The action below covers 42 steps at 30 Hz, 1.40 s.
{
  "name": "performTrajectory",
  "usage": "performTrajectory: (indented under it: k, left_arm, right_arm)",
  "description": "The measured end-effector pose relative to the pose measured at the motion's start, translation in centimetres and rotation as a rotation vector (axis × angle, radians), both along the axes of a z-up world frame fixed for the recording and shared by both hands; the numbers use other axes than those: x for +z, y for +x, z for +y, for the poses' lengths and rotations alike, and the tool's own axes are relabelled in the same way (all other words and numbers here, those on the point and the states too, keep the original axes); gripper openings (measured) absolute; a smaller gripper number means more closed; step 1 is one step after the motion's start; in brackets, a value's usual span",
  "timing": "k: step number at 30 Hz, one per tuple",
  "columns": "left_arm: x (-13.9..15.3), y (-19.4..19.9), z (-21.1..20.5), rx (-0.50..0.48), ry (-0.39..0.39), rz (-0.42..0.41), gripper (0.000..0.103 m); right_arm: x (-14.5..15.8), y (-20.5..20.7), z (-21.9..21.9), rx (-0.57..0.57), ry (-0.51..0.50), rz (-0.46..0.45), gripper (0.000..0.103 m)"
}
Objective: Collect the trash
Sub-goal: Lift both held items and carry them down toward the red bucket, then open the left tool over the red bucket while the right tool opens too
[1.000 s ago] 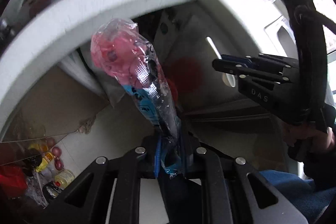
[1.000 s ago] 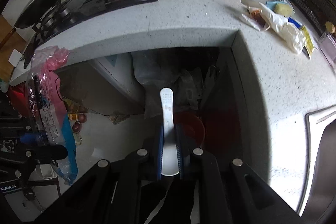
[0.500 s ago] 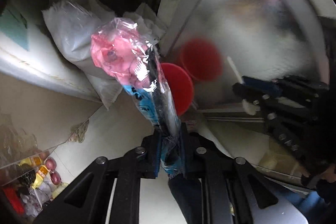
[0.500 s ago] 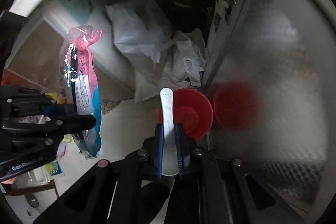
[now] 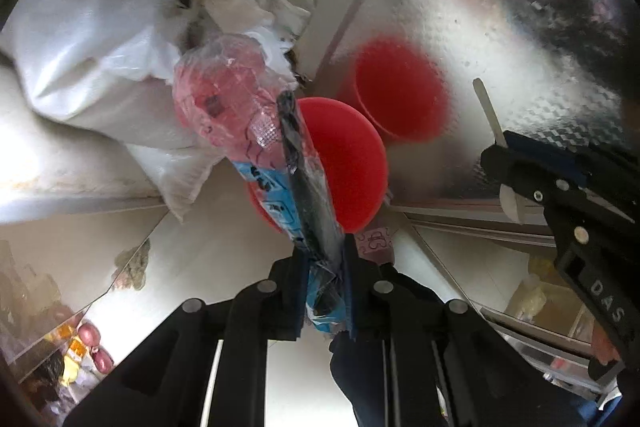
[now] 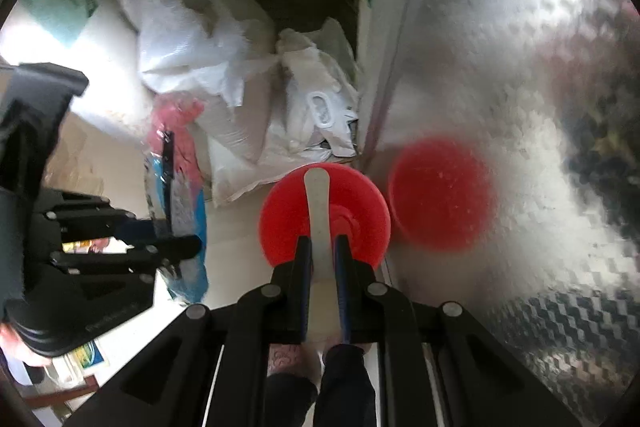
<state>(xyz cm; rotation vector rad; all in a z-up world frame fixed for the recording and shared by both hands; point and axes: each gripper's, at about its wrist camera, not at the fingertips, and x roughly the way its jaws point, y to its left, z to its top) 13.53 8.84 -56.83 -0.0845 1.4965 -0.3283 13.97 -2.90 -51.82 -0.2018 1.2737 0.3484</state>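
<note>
Between my left tongs (image 5: 324, 291), jaws nearly closed: one crumpled plastic wrapper (image 5: 256, 131), pink and blue, standing out ahead of the tips over the red bin (image 5: 352, 163). Between my right tongs (image 6: 322, 267), equally pinched: one flat white stick (image 6: 318, 203), likewise over the bin, directly below and ahead. Risks, as I judge them: the light wrapper could cling to a pad or drift past the rim toward the white bags (image 6: 208, 67); the stick could bounce out.
</note>
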Motion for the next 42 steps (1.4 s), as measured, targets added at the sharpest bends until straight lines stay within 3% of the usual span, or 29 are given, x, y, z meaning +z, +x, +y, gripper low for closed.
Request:
performTrajectory:
  k: [6, 8, 10, 13, 19, 22, 26, 30, 33, 36, 42]
  left_arm:
    - [-1.4, 1.4, -1.7, -0.033, -0.001, -0.027, 0.014]
    - [-1.2, 1.6, -2.0, -0.035, 0.000, -0.028, 0.023]
    - [-1.1, 1.8, -2.1, -0.038, 0.001, -0.029, 0.045]
    - [-0.3, 1.6, -2.2, -0.041, 0.014, -0.041, 0.056]
    - [-0.3, 1.5, -0.9, -0.001, 0.059, -0.015, 0.057]
    - [0.1, 1.2, 0.5, 0.042, 0.082, -0.043, 0.057]
    - [0.0, 0.7, 2.9, 0.102, 0.087, -0.032, 0.057]
    - [-0.1, 0.0, 5.0, 0.167, 0.096, -0.045, 0.086]
    - [-0.2, -0.3, 6.0, 0.194, 0.095, -0.043, 0.089]
    - [-0.4, -0.4, 6.7, 0.218, 0.107, -0.049, 0.103]
    - [-0.4, -0.6, 7.3, 0.230, 0.092, -0.055, 0.103]
  right_arm:
    - [-0.7, 0.3, -1.1, -0.038, -0.007, 0.003, 0.010]
    - [-0.8, 0.5, -1.5, -0.048, -0.006, 0.006, 0.010]
    - [-0.9, 0.8, -1.6, -0.057, -0.004, 0.007, 0.010]
    - [-0.6, 1.0, -2.0, -0.066, 0.000, 0.009, 0.010]
    - [-0.3, 1.0, -1.9, -0.052, 0.018, 0.013, 0.010]
    - [-0.1, 0.9, -1.6, -0.044, 0.025, 0.019, 0.010]
    - [-0.3, 1.0, 0.1, 0.016, 0.015, 0.015, 0.010]
    - [-1.0, 1.4, 1.4, 0.079, -0.003, 0.022, 0.010]
    - [-1.8, 1.8, 2.1, 0.092, -0.008, 0.023, 0.010]
    - [-2.6, 2.1, 2.9, 0.121, -0.014, 0.024, 0.010]
    - [-3.9, 2.0, 3.5, 0.144, -0.027, 0.043, 0.010]
